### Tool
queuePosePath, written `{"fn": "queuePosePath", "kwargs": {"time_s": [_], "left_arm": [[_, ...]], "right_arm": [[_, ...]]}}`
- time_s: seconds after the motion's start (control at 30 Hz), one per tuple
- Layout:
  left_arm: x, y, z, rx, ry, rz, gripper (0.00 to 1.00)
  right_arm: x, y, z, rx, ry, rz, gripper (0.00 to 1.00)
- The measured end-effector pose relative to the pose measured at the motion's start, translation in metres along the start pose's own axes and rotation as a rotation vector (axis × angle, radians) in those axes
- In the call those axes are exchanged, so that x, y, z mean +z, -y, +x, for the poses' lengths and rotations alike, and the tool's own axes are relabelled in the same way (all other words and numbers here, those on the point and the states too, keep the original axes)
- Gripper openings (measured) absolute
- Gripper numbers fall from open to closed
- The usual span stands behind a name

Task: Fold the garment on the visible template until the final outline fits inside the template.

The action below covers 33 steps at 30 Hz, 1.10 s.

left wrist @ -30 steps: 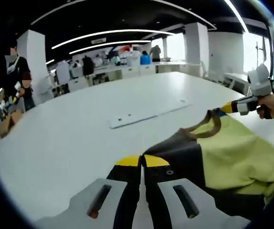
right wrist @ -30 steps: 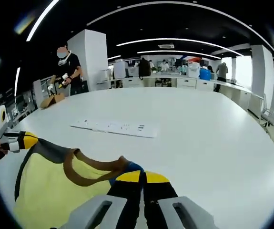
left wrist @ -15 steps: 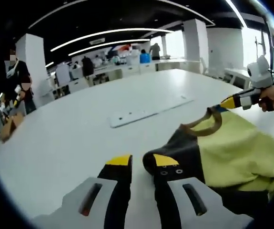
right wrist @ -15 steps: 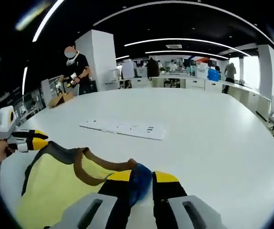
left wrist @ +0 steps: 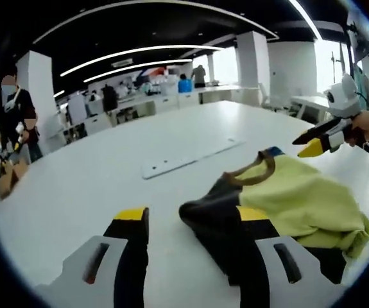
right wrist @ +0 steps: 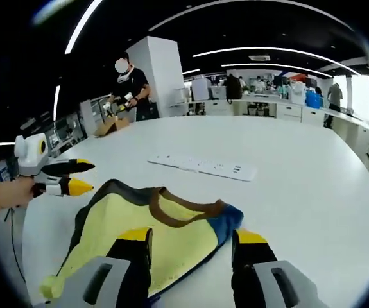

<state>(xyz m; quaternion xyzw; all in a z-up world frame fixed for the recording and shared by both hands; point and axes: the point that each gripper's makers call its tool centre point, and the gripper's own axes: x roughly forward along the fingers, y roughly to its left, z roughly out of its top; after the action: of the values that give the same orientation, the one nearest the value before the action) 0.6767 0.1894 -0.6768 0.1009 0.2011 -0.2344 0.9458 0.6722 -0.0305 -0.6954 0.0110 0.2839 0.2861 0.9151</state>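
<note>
Both jaws spread, garment lying loose on the tabletop

The left hand-held gripper (left wrist: 187,221) stands wide open with nothing gripped, though the garment (left wrist: 287,202) drapes over its right jaw; the right hand-held gripper (right wrist: 190,240) is equally open and empty, the yellow and dark cloth lying bunched between its jaws on the white tabletop (right wrist: 312,186); a flat white strip (right wrist: 203,167) lies beyond; no template outline is discernible, so the fold may land misplaced; the draped corner could drag if the left jaw withdraws carelessly; no containers visible.
</note>
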Motion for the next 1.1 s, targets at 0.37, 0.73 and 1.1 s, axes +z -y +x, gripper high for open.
{"fn": "queuePosePath", "kwargs": {"time_s": [0.37,0.73,1.1], "left_arm": [[-0.005,0.028,-0.031,-0.073,0.000,0.018,0.60],[-0.011,0.060,-0.047,-0.155,-0.002,-0.009,0.56],[-0.049,0.091,-0.043,-0.188,-0.077,-0.097,0.39]], "right_arm": [[-0.018,-0.030,-0.036,0.055,-0.033,-0.073,0.48],[-0.052,-0.044,-0.052,0.077,-0.072,-0.066,0.43],[-0.076,-0.054,-0.057,0.115,-0.072,-0.058,0.34]]}}
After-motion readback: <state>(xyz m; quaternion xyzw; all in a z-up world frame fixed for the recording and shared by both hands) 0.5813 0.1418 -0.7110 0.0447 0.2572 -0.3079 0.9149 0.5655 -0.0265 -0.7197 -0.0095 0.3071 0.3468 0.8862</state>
